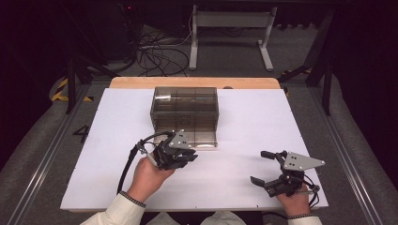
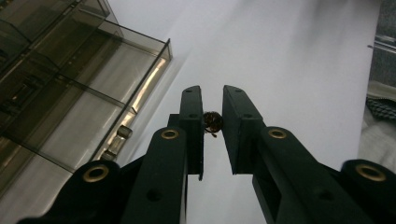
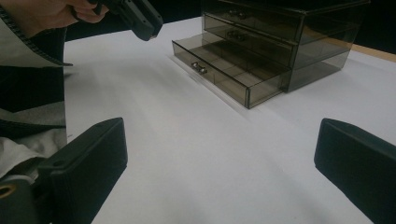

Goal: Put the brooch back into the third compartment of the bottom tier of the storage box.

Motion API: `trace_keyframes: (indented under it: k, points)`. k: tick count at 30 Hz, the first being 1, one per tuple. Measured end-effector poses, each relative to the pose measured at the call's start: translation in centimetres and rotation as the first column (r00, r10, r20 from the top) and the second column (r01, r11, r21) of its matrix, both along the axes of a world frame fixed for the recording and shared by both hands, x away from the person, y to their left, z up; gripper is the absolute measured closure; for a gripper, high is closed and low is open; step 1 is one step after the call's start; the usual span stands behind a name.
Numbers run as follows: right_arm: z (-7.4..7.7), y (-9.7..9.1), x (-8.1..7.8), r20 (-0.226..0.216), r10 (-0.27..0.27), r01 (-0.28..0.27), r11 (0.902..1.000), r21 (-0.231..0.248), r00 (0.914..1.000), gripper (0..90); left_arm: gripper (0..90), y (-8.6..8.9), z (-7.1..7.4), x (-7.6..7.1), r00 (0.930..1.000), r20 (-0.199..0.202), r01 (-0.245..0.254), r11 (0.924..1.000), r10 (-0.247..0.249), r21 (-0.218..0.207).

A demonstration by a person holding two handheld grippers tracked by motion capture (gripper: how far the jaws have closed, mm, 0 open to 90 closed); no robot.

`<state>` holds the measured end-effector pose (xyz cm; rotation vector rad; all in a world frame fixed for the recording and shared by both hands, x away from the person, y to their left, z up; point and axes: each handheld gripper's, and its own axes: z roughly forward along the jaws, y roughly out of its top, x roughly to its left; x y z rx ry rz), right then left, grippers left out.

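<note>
Left gripper (image 1: 187,156) hovering just in front of the smoked-plastic drawer unit (image 1: 185,105), jaws nearly closed on a small dark round object (image 2: 213,122) pinched between the pads (image 2: 195,122); too small and dark to identify. Seen in left gripper view against white table sheet (image 1: 253,117), clear of the surface, beside the drawer front. Bottom drawer (image 3: 233,70) pulled out toward the person, inner dividers visible, metal knob (image 3: 199,67) on its front; upper drawers flush. Drawer unit at centre-rear of the sheet, near the wooden edge (image 1: 141,82). Right gripper (image 1: 263,168) low over the near-right part of the sheet, jaws spread wide, nothing between them, well apart from the drawer unit. Left hand (image 1: 148,174) behind its gripper, white sleeve (image 1: 117,212) with dark-patterned cuff. Cable (image 1: 127,164) looping off left gripper.
</note>
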<state>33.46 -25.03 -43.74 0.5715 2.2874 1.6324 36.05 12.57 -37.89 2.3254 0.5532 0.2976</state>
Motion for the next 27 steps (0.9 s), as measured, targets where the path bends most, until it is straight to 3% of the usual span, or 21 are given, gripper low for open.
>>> trace_keyframes:
  k: [13, 27]
  points:
    - [0.0, 0.0, 0.0, -0.002, -0.001, 0.001, 1.0, 0.003, 1.0, 3.5, 79.3, -0.8, 1.1, 2.2, 0.9996, 0.009, -0.027, 0.9996, 0.027, 0.001]
    - [0.0, -0.1, 0.0, -0.004, 0.002, -0.002, 1.0, 0.001, 1.0, 3.5, 79.3, -2.2, 1.2, 4.3, 0.9987, 0.007, -0.05, 0.9988, 0.05, -0.004]
